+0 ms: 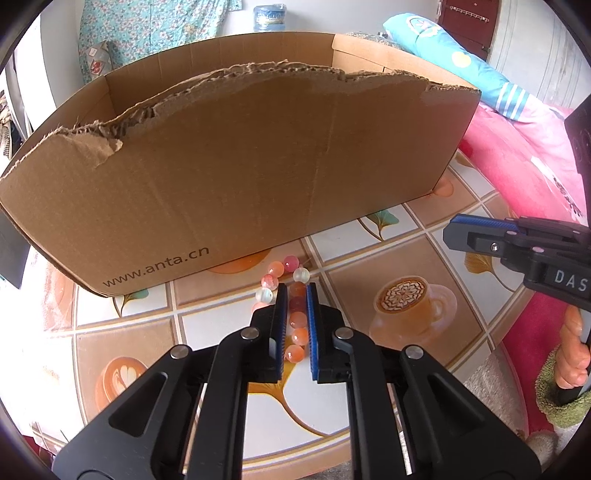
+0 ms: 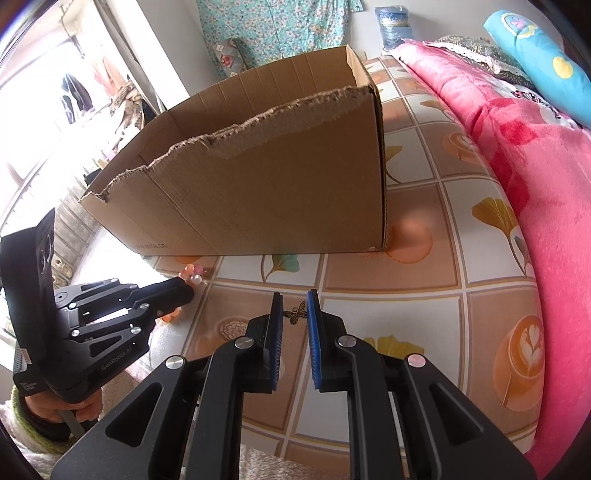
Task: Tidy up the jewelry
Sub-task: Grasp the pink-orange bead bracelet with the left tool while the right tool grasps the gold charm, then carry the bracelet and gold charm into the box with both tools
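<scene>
left hand-held gripper (image 1: 296, 291): clamped on bracelet (image 1: 295, 317), on surface (image 1: 369, 254) beside box (image 1: 236, 166), likely for lifting in | right hand-held gripper (image 2: 295, 297): narrow, empty, hovering clear

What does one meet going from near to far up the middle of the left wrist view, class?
Left gripper → bead bracelet clamped between its fingers → cardboard box → blue water jug by the far wall.

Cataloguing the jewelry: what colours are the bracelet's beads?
The bracelet has pink, orange and milky-white beads, clearest in the left wrist view.
</scene>
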Action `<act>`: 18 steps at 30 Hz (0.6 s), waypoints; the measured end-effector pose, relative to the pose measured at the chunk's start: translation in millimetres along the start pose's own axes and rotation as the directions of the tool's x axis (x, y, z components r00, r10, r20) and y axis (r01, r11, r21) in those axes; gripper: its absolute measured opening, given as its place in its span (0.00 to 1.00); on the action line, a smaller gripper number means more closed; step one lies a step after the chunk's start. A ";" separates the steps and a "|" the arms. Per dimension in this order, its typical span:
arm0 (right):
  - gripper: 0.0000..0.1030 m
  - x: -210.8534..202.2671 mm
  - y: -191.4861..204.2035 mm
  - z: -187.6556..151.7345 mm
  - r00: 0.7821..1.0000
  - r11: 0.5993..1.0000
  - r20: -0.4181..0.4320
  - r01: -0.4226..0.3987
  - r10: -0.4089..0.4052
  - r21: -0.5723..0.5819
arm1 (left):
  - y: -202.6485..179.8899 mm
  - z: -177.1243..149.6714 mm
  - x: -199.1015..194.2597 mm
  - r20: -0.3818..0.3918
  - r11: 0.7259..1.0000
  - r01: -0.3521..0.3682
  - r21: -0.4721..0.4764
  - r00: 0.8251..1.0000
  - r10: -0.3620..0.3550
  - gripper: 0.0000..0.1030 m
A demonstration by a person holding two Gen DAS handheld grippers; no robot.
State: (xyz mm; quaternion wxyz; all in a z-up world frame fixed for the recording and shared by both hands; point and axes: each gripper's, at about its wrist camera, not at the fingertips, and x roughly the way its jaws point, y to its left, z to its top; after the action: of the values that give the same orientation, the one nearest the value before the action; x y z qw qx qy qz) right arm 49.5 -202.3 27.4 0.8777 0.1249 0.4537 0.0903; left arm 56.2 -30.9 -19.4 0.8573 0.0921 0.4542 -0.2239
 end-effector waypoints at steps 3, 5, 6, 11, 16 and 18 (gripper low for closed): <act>0.13 -2.6 2.1 2.0 1.000 1.000 0.008 -0.009 0.009 0.001 | -0.3 0.0 -0.2 0.000 1.000 -0.001 0.001 1.000 0.001 0.09; 0.13 -3.5 4.4 3.3 1.000 1.000 0.013 -0.014 0.014 -0.003 | -1.4 0.2 0.2 0.000 1.000 -0.003 0.002 1.000 0.003 0.09; 0.13 -3.8 5.4 3.9 1.000 1.000 0.013 -0.017 0.017 -0.003 | -1.9 0.4 0.3 0.000 1.000 -0.004 0.002 1.000 0.004 0.09; 0.13 -4.5 9.6 5.0 1.000 1.000 0.015 -0.026 0.027 -0.005 | -2.7 1.3 0.7 -0.001 1.000 -0.003 0.000 1.000 0.003 0.09; 0.13 -3.7 13.3 6.3 0.999 1.000 0.016 -0.031 0.031 -0.007 | -2.8 1.9 0.8 0.000 1.000 -0.008 0.002 1.000 0.008 0.09; 0.13 -3.8 13.3 6.3 0.999 1.000 0.016 -0.031 0.031 -0.007 | -3.8 2.5 1.4 0.000 1.000 -0.010 0.002 1.000 0.010 0.09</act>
State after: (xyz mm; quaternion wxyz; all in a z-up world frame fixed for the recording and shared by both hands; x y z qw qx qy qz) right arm 52.0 -191.4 37.9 0.8803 0.1298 0.4443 0.1042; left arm 56.9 -35.6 -18.9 0.8583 0.0950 0.4537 -0.2202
